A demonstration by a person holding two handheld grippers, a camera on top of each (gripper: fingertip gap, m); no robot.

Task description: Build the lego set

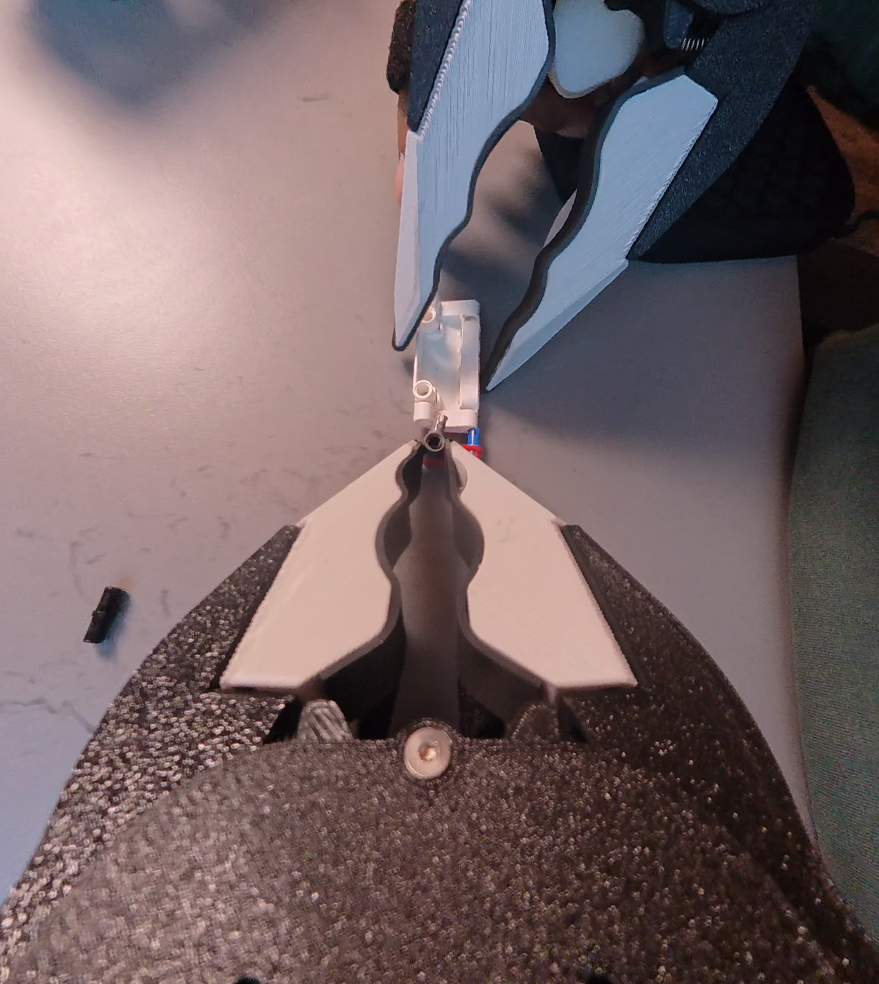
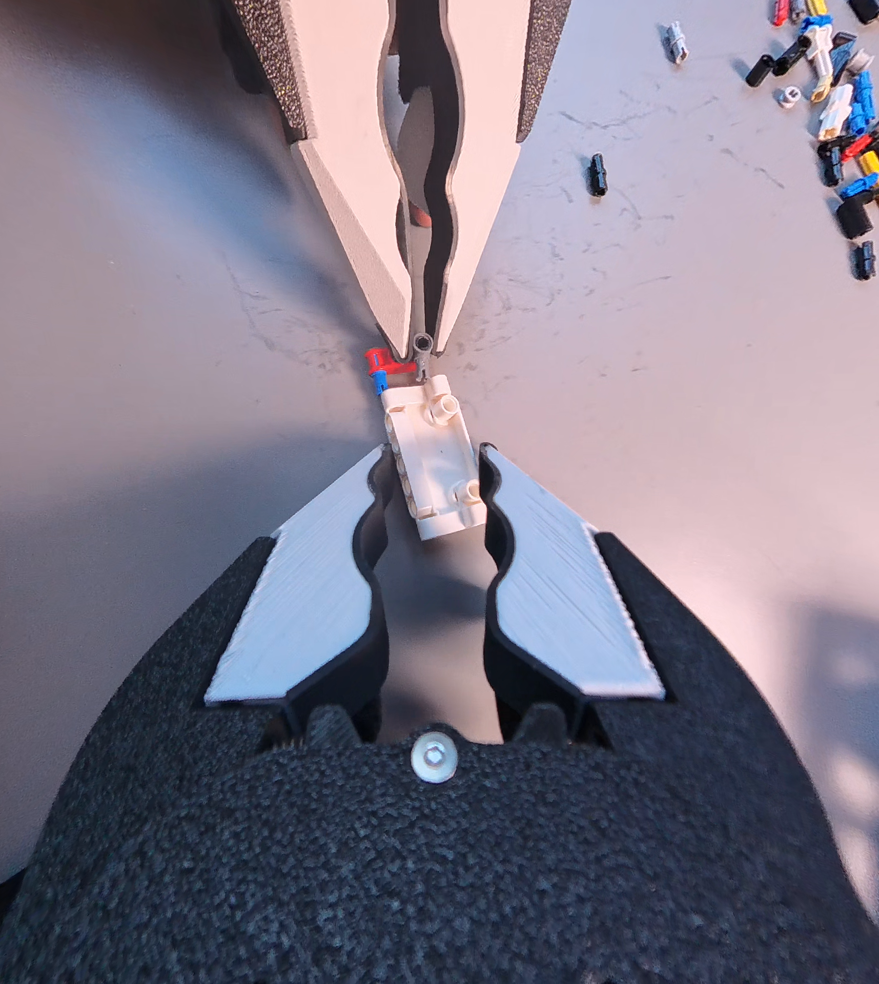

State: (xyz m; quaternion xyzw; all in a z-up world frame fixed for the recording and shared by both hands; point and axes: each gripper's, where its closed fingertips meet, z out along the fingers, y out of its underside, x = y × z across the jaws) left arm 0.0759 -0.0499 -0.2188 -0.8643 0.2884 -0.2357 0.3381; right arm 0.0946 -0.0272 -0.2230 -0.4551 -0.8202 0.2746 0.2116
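Note:
A white lego beam assembly point(image 2: 434, 468) hangs over the grey table, and my right gripper point(image 2: 432, 452) is shut on its two long sides. My left gripper point(image 1: 434, 450) is shut on a small grey connector point(image 1: 434, 441) right at the white piece's end. A red piece point(image 2: 381, 362) and a blue pin point(image 2: 379, 379) stick out beside that connector. In the left wrist view the right gripper point(image 1: 445, 365) comes in from the top around the white piece point(image 1: 450, 341). In the right wrist view the left gripper point(image 2: 420, 351) comes in from the top, tip to tip with mine.
A pile of loose lego pieces point(image 2: 852, 106) lies at the far right of the table. Single black pins point(image 2: 597, 173) lie nearer, and another one point(image 1: 105, 615) lies left of my left gripper. The table edge and green carpet point(image 1: 863, 532) are on the right. Both grippers' tips are close together, under 4 cm apart.

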